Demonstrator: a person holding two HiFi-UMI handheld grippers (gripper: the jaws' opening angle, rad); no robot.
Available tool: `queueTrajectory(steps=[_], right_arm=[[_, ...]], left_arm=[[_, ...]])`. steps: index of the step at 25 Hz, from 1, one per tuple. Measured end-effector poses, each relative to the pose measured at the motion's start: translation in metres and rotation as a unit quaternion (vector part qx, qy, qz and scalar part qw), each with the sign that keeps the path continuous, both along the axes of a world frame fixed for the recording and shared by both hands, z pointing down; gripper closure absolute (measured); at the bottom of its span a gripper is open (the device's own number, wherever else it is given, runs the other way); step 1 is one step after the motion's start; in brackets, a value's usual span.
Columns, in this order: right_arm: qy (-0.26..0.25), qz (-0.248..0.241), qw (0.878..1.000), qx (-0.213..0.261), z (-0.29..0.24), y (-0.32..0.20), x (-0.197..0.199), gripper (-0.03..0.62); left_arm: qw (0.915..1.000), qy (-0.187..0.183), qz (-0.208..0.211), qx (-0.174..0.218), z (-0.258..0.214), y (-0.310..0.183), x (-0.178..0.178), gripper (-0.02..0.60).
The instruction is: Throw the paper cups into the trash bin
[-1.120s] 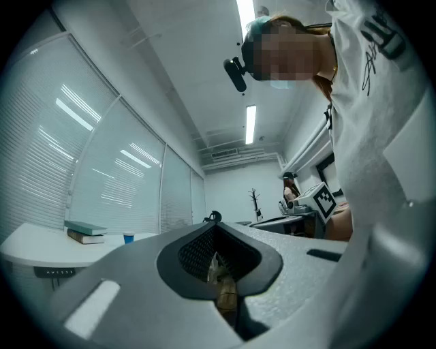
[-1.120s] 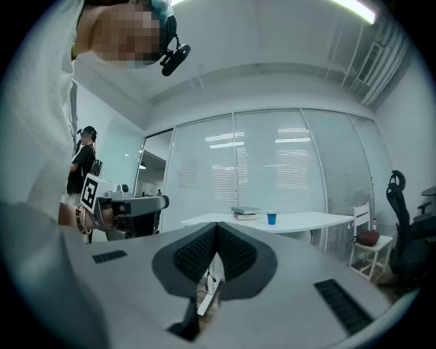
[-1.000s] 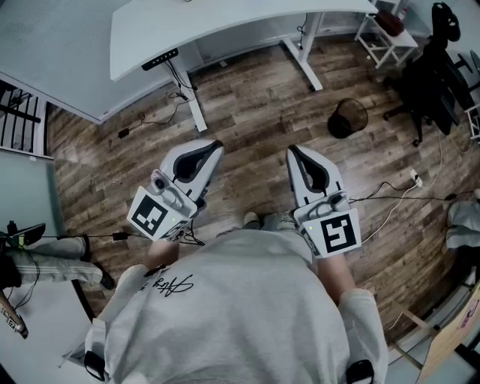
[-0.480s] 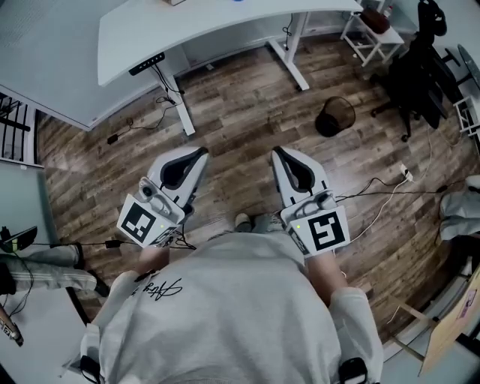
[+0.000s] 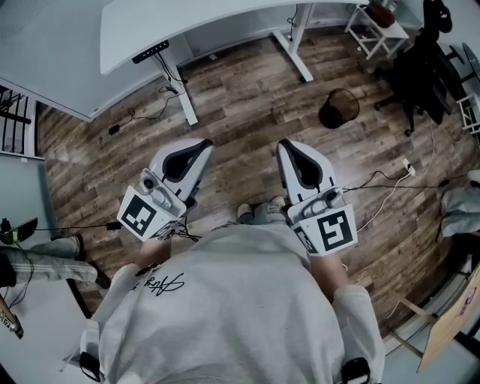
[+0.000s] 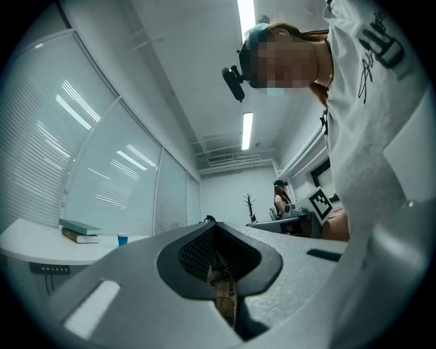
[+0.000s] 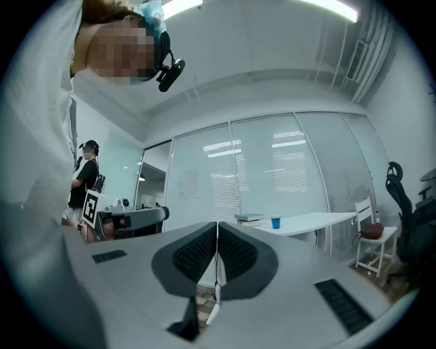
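Note:
A small blue paper cup [image 7: 275, 222] stands on the white desk [image 5: 225, 22]; the left gripper view also shows the cup [image 6: 122, 240], beside some books. The black mesh trash bin [image 5: 339, 108] sits on the wood floor, ahead and to the right of me. My left gripper [image 5: 201, 142] and right gripper [image 5: 285, 144] are held side by side in front of my body, pointing toward the desk. The right gripper [image 7: 217, 225] is shut, pads meeting, with nothing between them. The left gripper [image 6: 216, 238] also looks shut and empty. Both are far from the cup and the bin.
Desk legs [image 5: 182, 97] and cables [image 5: 142, 116] lie on the floor ahead. A black office chair [image 5: 427, 67] and a white stool [image 5: 379, 30] stand at the right. Another person [image 7: 83, 184] stands in the background. Cables [image 5: 390, 184] run across the floor to my right.
The head view has shifted a little, so the desk and bin sit slightly differently in frame. Both grippers stay shut and side by side in front of my body.

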State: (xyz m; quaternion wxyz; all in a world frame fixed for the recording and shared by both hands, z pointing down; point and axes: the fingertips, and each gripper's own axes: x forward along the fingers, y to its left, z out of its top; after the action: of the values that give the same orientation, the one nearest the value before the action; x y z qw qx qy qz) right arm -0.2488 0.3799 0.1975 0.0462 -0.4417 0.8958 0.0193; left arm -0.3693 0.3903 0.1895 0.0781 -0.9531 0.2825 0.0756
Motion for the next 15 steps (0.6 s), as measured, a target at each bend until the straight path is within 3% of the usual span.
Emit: queueTrajectory(steps=[15], right_arm=[[0.011,0.004,1.0,-0.006,0.003,0.002,-0.007,0.582]], left_arm=[[0.9996,0.01,-0.019,-0.017,0.004,0.005,-0.008,0.578]])
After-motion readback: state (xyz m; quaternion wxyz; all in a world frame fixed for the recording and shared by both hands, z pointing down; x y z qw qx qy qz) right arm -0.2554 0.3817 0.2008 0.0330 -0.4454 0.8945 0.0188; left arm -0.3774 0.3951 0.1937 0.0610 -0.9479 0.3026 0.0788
